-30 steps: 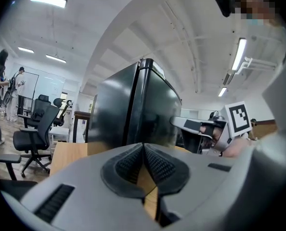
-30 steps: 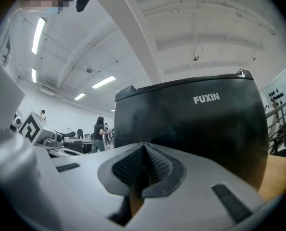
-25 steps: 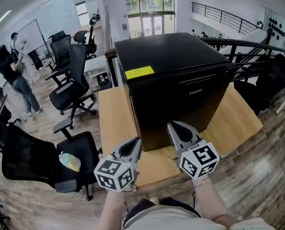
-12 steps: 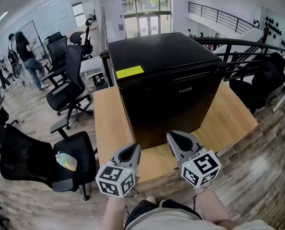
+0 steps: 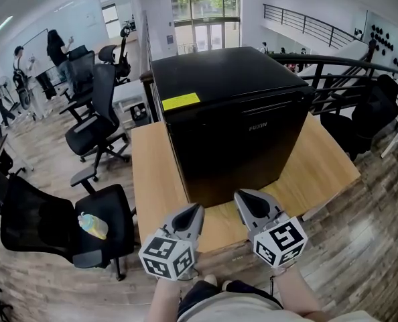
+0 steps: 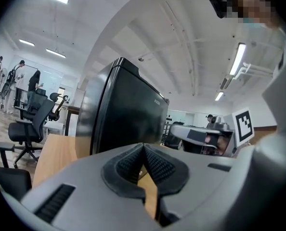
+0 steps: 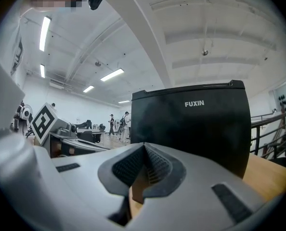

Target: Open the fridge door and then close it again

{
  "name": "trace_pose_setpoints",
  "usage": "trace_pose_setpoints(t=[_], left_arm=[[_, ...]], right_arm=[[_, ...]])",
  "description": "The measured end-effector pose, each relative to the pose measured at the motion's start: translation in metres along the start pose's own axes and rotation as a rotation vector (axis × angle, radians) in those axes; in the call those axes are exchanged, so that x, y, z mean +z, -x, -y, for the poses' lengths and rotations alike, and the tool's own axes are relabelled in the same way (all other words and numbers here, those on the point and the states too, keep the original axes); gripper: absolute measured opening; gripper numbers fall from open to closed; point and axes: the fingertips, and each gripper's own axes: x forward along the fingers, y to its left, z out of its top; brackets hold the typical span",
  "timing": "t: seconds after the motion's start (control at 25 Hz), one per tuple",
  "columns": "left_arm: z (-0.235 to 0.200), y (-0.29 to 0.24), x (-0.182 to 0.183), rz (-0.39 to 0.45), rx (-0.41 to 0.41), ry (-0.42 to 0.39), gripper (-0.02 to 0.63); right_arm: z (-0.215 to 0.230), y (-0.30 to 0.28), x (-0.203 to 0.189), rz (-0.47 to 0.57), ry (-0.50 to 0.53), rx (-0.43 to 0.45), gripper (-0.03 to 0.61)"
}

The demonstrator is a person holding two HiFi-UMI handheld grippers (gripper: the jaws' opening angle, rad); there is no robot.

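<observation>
While both hover low over the near edge of the desk, the left hand-held gripper (image 5: pixel 196 210) and the right hand-held gripper (image 5: pixel 240 197) have their jaws pressed together. Each gripper view shows ribbed pads meeting at the tip with nothing caught between them. Both point roughly level toward the appliance ahead, side by side, near it but short of its front face and touching nothing.

Just beyond the tips lies a strip of the light wooden tabletop (image 5: pixel 152 173). On it stands the black compact fridge (image 5: pixel 219 79), boxy and matte, with a yellow label (image 5: pixel 181 101) on its top near the left corner. Its door (image 5: pixel 252 146), the dark front panel carrying small white lettering, sits flush against the cabinet. No gap shows along the seam under the top or down either visible side, and no interior is in sight.

As for progress, the door lies shut, which is how the task wants it at its end. The same picture would also fit a moment ahead of the opening, with the door yet to be pulled. Nothing visible separates the two readings.

Black office chairs (image 5: pixel 95 123) stand on the wood floor to the left.
</observation>
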Motion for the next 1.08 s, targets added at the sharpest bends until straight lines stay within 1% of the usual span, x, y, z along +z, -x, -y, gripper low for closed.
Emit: trace_pose_setpoints(t=[0.24, 0.4, 0.64, 0.8, 1.08], left_arm=[[0.005, -0.005, -0.001, 0.0, -0.017, -0.027, 0.006], [0.006, -0.007, -0.006, -0.014, -0.008, -0.056, 0.006], [0.009, -0.009, -0.01, -0.02, -0.036, -0.042, 0.006], [0.007, -0.01, -0.012, -0.027, -0.035, -0.045, 0.006], [0.01, -0.016, -0.005, -0.019, -0.05, -0.038, 0.006]], right_arm=[[-0.006, -0.003, -0.003, -0.006, 0.019, 0.035, -0.002], [-0.005, -0.005, -0.007, -0.027, 0.027, 0.032, -0.002], [-0.002, -0.008, -0.009, -0.025, 0.016, 0.019, -0.002], [0.0, -0.008, -0.009, -0.014, 0.012, 0.013, -0.002], [0.008, -0.005, -0.009, -0.022, 0.011, 0.005, -0.002]])
